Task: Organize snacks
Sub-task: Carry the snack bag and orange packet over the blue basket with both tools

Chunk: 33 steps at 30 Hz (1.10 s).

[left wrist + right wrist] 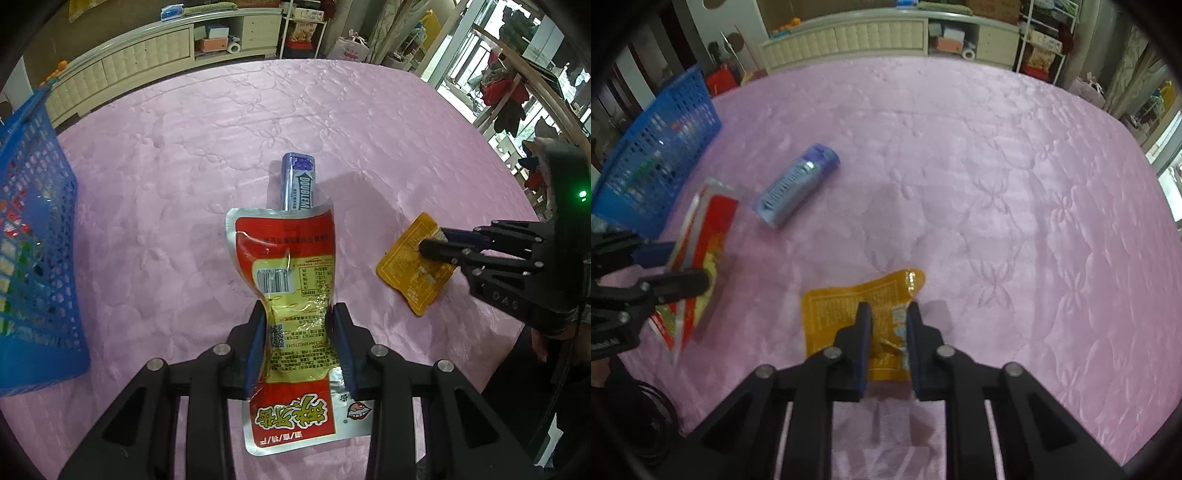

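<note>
My left gripper (297, 314) is shut on a red and yellow snack pouch (284, 266), pinching it at its narrowed middle. Just beyond the pouch a blue pack of chewing gum (298, 181) lies on the pink cover. At the right, my right gripper (434, 240) is shut on a small yellow packet (402, 269). In the right wrist view the right gripper (888, 314) pinches the crumpled yellow packet (834, 314) just above the cover. Left of it are the gum pack (796, 184), the red pouch (709, 229) and my left gripper (689, 266).
A blue mesh basket (33, 258) holding several snacks stands at the left edge of the pink quilted cover (221, 147); it shows at the far left (661, 155) in the right wrist view. A cream cabinet (147, 55) runs behind the surface.
</note>
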Available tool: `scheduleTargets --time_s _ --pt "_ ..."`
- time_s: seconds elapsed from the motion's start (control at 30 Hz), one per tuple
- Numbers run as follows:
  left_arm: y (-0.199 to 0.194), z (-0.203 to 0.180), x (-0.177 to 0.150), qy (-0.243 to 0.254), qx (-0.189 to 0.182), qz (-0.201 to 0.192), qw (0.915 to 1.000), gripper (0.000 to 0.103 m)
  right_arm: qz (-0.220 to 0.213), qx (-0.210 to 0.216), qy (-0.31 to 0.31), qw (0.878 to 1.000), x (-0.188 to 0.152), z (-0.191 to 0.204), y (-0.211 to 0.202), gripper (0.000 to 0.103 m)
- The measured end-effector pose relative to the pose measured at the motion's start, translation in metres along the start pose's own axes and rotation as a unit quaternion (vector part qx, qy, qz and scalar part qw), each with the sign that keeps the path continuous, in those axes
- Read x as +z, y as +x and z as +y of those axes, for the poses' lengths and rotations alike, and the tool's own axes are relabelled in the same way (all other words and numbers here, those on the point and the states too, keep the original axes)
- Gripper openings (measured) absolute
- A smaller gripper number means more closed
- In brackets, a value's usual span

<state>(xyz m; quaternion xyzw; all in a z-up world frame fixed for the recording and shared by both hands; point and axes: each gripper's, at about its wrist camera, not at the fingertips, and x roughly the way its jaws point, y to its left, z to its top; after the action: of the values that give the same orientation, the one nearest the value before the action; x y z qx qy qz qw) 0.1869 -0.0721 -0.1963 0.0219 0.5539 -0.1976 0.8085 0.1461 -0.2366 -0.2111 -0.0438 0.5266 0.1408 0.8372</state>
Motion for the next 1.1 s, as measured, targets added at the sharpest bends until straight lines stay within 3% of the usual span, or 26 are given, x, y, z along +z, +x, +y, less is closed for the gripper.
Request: scheduleTargets --time_s 0.3,0.67,1.1 --pt "-0.049 0.013 0.004 -0.022 0.011 -0.050 0.9984 0.033 -0.060 0.034 -0.017 0.997 0.015 0.028 -0.056 0.011" --pt "-0.153 0.049 0.009 -0.031 0.047 -0.144 0.9880 0.033 -0.136 0.074 -0.056 0.986 0.061 0.086 -0.114 0.011" --pt "-0.214 0.119 -0.010 -0.077 0.095 -0.186 0.9748 0.033 -0.182 0.114 -0.126 0.969 0.107 0.166 -0.136 0.011"
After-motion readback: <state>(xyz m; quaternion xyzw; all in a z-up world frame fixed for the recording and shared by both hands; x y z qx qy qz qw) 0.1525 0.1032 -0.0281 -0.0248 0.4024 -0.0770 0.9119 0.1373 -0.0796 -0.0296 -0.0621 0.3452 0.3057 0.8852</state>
